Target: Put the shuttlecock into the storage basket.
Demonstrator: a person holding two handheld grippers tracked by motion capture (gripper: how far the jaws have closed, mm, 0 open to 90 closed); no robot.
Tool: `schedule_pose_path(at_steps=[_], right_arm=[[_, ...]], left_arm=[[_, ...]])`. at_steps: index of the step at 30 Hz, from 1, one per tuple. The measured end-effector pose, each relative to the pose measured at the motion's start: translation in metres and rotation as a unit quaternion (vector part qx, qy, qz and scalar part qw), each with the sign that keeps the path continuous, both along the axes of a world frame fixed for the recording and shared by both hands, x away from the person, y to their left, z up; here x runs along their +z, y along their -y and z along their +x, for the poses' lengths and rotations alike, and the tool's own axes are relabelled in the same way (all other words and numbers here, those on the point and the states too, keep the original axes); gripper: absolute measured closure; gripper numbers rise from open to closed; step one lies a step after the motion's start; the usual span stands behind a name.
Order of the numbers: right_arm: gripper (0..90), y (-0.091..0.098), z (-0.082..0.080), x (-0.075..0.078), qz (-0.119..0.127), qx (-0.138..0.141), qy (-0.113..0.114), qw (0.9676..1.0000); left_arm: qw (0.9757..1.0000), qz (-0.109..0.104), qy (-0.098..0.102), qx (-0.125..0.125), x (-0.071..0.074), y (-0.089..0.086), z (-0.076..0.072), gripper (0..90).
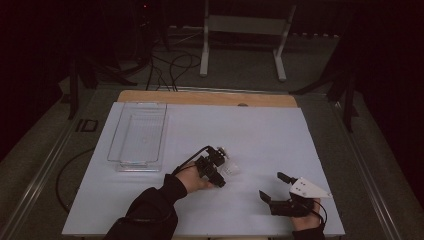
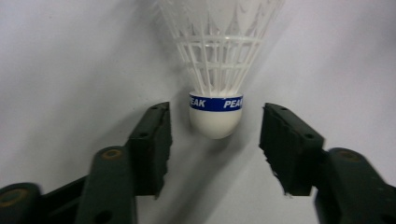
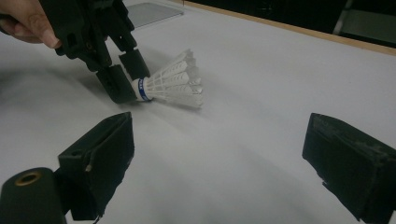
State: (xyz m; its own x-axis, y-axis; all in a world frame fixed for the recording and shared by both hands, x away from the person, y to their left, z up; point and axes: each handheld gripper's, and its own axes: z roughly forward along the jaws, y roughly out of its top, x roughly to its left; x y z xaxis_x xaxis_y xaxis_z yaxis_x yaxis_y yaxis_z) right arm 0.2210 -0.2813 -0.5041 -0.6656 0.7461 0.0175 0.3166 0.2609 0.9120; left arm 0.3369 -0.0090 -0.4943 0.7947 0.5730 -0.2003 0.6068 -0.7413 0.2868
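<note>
Shuttlecock (image 2: 215, 70): white, plastic skirt, blue band at the cork; lay on its side on the white sheet (image 1: 280, 135), near mid-table. Left gripper (image 2: 215, 133): jaws apart, set either side of the cork with a gap on each flank, not pressing; placed so, likely, for a grip at the firm end rather than the skirt. Right gripper (image 1: 274, 186): jaws wide apart, nothing between, parked well apart, seemingly idle. Clear tray (image 1: 137, 135): far left, probably the destination.

Clear plastic tray (image 1: 137, 137) on white table sheet (image 1: 260, 135) — far left, grey metal stand (image 1: 245, 30) beyond
</note>
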Motion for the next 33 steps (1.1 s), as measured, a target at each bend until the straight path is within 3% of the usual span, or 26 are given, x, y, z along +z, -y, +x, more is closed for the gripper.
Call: schedule_pose_path(at_steps=[3,10,16,22,33], right_arm=[[9.2,0.0000,0.0001,-0.0001,0.000,0.000,-0.002,1.0000],[9.1,0.0002,0.0004,-0.0004,-0.001,-0.001,-0.002,1.0000],[9.1,0.0000,0.0005,-0.0005,-0.001,-0.001,-0.003,1.0000],[9.1,0.0000,0.0005,-0.0006,-0.002,-0.001,-0.003,1.0000],[9.2,0.0001,0.0005,-0.0005,-0.001,-0.001,-0.003,1.0000]], left_arm=[[1.0000,0.002,0.000,-0.006,-0.0018,0.0015,0.0003,52.1],[0.9999,0.006,0.006,-0.007,-0.0024,0.0032,0.0012,54.3],[0.9997,0.015,0.012,-0.014,-0.0017,0.0038,0.0018,65.2],[0.9994,0.021,0.016,-0.023,-0.0009,0.0053,0.0013,66.2],[0.9985,0.026,0.004,-0.048,0.0006,0.0069,-0.0010,66.7]])
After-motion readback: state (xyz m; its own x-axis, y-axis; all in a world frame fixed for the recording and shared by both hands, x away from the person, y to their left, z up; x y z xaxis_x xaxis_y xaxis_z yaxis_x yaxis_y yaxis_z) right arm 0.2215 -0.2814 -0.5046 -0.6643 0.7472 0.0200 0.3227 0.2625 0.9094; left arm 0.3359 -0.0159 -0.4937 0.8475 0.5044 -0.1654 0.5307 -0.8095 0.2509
